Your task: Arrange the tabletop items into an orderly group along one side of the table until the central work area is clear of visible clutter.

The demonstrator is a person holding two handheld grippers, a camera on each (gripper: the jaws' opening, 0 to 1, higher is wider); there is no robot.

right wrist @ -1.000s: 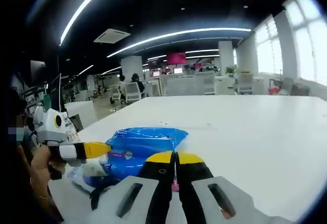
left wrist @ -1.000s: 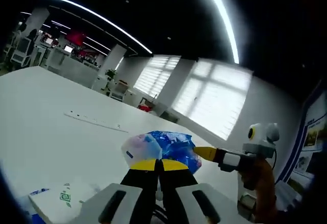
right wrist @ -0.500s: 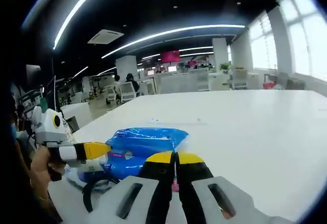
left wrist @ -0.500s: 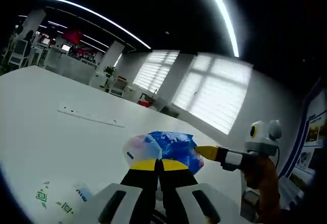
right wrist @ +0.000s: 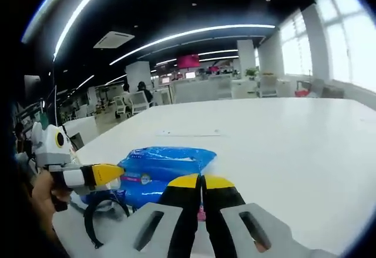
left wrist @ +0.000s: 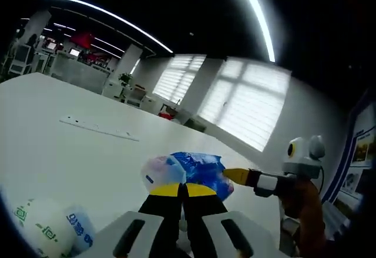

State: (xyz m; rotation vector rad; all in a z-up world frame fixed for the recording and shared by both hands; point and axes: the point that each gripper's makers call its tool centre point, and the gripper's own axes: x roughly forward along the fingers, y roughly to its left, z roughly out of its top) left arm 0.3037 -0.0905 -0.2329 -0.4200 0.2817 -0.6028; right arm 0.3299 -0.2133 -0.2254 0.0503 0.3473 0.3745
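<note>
On the desk [right wrist: 282, 152], both closed hand-held grippers [left wrist: 181, 191] [right wrist: 201, 181] pinch the blue bag [right wrist: 161, 167]: soft, light, crinkly; best gripped at an edge.

A broad white table [right wrist: 305, 146] carries a blue plastic packet [right wrist: 160, 167], a black looped cord [right wrist: 97, 220] beside it, a pale flat strip [left wrist: 97, 127] farther out, and, at the left gripper view's lower edge, what looks like a white wrapped roll [left wrist: 44, 231] with green and blue print.
</note>
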